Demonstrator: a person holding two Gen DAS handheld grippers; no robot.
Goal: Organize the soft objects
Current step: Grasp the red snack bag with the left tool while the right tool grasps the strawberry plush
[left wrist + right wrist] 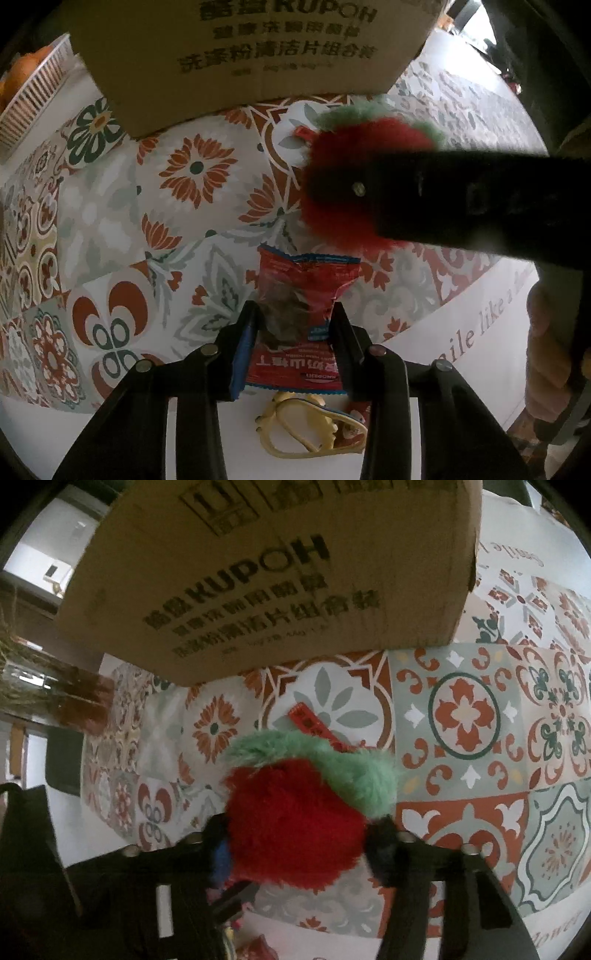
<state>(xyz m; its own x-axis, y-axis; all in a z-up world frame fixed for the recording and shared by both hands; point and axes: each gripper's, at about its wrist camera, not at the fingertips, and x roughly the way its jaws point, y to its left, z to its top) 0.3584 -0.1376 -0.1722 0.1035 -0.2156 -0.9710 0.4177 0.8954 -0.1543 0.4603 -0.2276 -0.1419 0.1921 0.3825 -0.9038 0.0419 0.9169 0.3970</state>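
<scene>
My left gripper (295,317) is shut on a red snack packet (301,295) and holds it above the patterned tablecloth. My right gripper (295,834) is shut on a red plush strawberry with green leaves (295,812), held above the table in front of the cardboard box (266,568). In the left wrist view the strawberry (351,144) shows partly hidden behind the right gripper's black finger (461,195). A red tag (314,723) sticks out behind the plush.
The cardboard box (236,51) stands at the back of the table. A white slatted basket with oranges (33,92) is at the far left. A yellow plastic clip (306,428) lies below my left gripper. A glass vase with dried stems (44,679) stands left.
</scene>
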